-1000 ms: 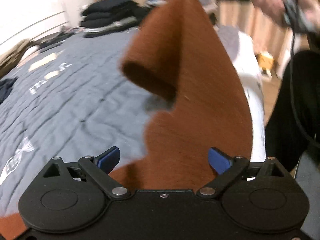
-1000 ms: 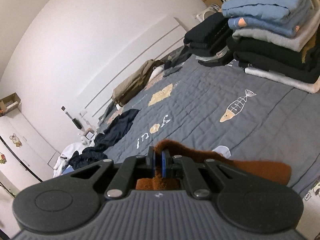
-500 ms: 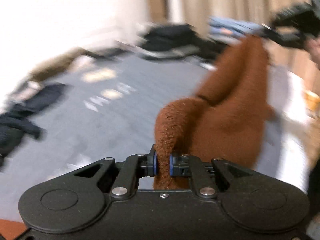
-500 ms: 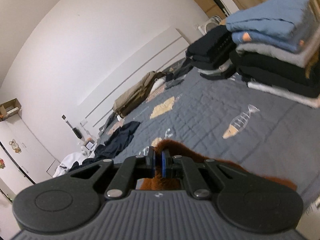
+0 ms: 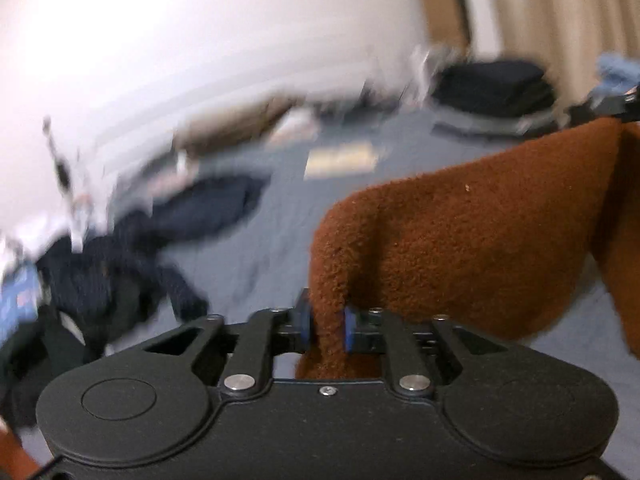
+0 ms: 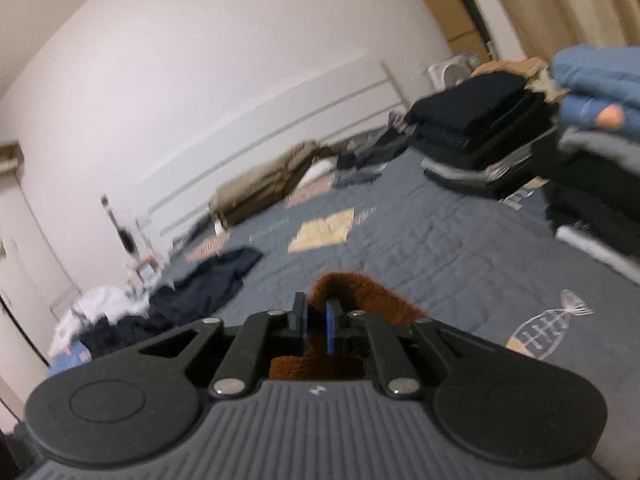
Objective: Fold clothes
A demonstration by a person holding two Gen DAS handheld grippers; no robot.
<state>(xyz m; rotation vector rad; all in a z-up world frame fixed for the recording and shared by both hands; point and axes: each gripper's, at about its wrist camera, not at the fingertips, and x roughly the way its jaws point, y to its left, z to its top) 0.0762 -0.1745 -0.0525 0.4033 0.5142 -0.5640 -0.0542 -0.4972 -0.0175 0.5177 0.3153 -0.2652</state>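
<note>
- My left hand-held gripper [image 5: 325, 326] is clamped on a bunched edge of the brown fleece garment [image 5: 472, 240]; the cloth rises out of the blue pads and spreads across the right half of the left wrist frame.
- My right hand-held gripper [image 6: 316, 328] is pinched on another part of the same garment [image 6: 360, 292], low in the middle of the right wrist frame.
- The garment hangs between the two grips above the grey quilted bed [image 6: 460, 248], not laid flat.
- At the far right edge of the left frame, a dark shape beside the cloth's high end may be my other gripper; blur keeps me from being sure.
- Folded stacks [image 6: 476, 120] sit at the upper right of the right frame, loose dark clothes [image 6: 208, 284] at the lower left.
- I judge this to be the spreading or carrying stage of a fold.
- Next move calls for both grips holding firm while I bring the cloth taut and level onto bare quilt.
</note>
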